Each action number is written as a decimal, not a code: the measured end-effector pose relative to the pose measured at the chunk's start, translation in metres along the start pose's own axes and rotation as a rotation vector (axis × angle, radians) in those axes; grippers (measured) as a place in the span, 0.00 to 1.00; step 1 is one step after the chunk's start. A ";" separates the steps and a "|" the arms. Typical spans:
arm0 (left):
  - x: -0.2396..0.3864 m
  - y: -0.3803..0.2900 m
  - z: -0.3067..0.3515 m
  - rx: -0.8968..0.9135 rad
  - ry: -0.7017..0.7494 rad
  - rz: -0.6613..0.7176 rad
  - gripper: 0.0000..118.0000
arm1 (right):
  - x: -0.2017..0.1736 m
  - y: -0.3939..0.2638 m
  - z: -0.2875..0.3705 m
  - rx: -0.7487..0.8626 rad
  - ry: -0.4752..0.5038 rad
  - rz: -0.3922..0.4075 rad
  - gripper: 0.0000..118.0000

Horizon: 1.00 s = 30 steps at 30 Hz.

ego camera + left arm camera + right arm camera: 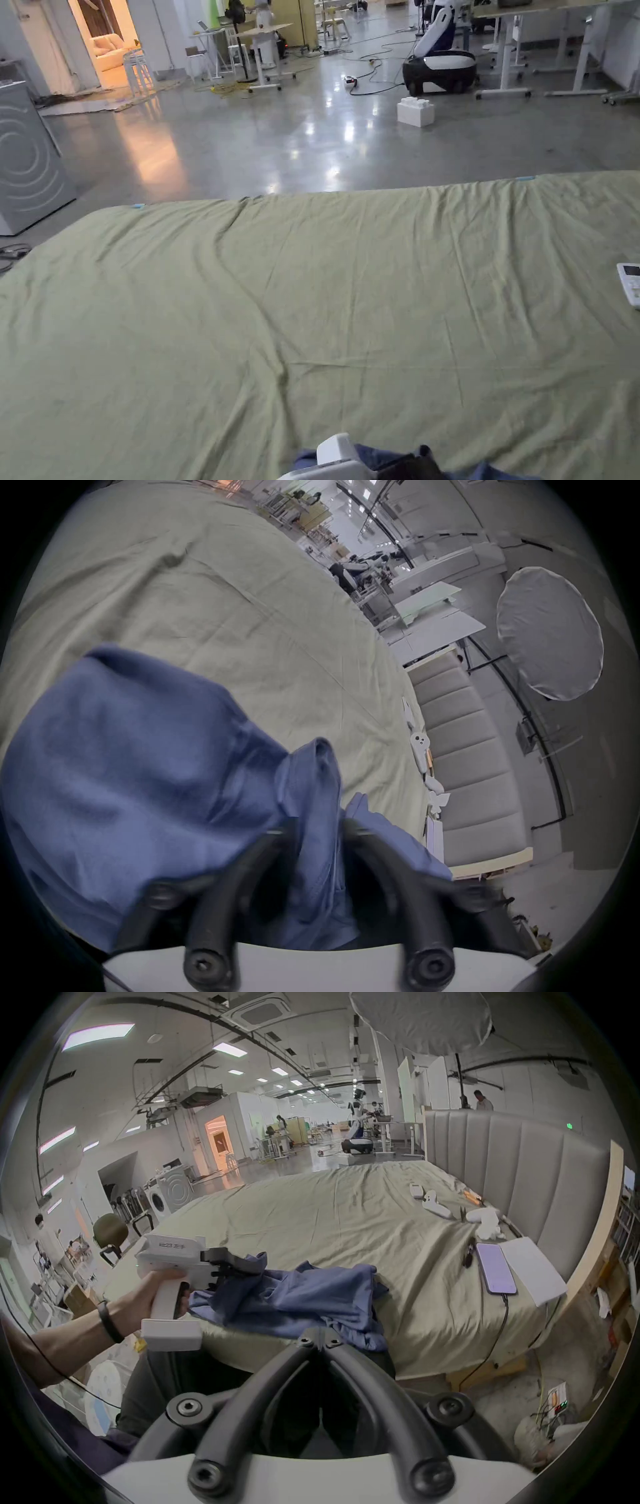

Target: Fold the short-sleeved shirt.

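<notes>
My left claw [318, 830] pinches a bunched fold of the blue shirt [298, 1297], which lies crumpled at the near edge of the bed [311, 1213], probably to drag it flat. My right claw [318, 1342] hangs pressed together, empty, just beside the cloth.

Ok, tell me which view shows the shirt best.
Right gripper view: the whole crumpled blue shirt lies at the bed's near edge. Left gripper view shows bunched cloth close up; head view, just a strip at the bottom.
</notes>
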State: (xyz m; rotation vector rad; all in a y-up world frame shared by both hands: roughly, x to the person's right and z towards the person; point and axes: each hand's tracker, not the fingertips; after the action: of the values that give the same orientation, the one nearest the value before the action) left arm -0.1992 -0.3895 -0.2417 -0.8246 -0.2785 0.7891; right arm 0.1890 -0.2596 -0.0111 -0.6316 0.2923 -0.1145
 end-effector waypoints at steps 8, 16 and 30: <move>-0.025 0.009 0.042 0.100 0.114 0.125 0.53 | 0.004 0.003 -0.013 0.009 0.058 -0.091 0.00; -0.010 -0.050 -0.041 -0.149 0.103 0.047 0.04 | -0.008 0.001 -0.008 0.000 0.030 -0.025 0.00; -0.063 0.032 0.076 0.097 0.172 0.016 0.77 | 0.002 -0.013 -0.033 -0.054 0.079 -0.167 0.00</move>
State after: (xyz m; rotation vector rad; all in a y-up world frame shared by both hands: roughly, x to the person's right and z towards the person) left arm -0.2978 -0.3803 -0.2106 -0.7990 -0.0800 0.7362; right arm 0.1803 -0.2893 -0.0291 -0.7056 0.3194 -0.2931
